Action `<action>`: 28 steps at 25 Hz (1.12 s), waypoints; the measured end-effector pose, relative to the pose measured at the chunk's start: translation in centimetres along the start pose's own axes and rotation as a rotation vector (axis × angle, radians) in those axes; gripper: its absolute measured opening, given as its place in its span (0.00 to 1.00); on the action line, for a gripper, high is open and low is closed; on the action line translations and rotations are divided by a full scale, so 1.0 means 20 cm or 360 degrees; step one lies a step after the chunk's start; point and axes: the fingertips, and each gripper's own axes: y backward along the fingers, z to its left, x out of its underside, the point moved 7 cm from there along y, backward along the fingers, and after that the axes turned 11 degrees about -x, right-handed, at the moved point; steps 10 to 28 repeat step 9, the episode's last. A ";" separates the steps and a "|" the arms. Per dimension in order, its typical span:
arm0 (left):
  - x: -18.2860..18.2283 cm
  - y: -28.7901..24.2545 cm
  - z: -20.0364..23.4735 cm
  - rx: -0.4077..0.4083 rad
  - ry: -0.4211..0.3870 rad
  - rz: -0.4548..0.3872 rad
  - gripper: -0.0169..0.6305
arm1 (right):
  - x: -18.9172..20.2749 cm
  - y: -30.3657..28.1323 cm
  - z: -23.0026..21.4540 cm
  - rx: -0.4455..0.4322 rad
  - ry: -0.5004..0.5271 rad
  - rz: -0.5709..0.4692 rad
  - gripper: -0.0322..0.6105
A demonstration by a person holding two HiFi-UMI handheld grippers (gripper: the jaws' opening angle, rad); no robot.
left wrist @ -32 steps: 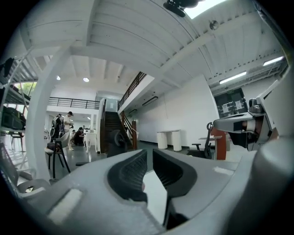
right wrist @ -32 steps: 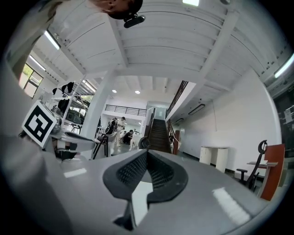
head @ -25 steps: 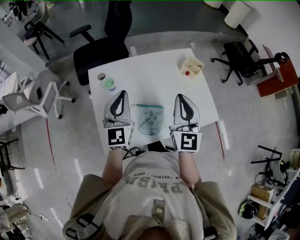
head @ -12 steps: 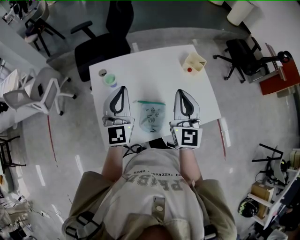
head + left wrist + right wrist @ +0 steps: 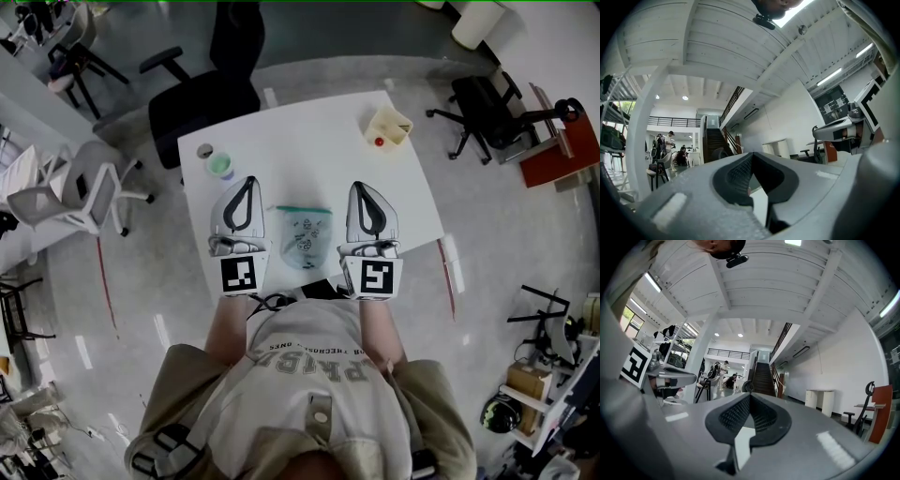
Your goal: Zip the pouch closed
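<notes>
The pouch lies flat on the table near its front edge, with its teal top strip toward the back. Whether the zip is shut is too small to tell. The left gripper and right gripper flank it without touching it, each with jaws pressed together on nothing.

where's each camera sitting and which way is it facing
Head view: on the person's head, steeply down at the table, pouch; torso, forearms, left gripper, right gripper show.
Left gripper view: on that gripper, forward across the hall; its shut jaws show.
Right gripper view: likewise, own shut jaws.
Both gripper views share the staircase.
</notes>
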 end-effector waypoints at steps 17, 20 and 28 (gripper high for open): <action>0.06 -0.04 -0.01 0.0000 -0.0024 0.0040 0.05 | 0.04 -0.04 -0.02 -0.0029 -0.0022 0.0002 0.05; 0.06 -0.04 -0.01 0.0000 -0.0024 0.0040 0.05 | 0.04 -0.04 -0.02 -0.0029 -0.0022 0.0002 0.05; 0.06 -0.04 -0.01 0.0000 -0.0024 0.0040 0.05 | 0.04 -0.04 -0.02 -0.0029 -0.0022 0.0002 0.05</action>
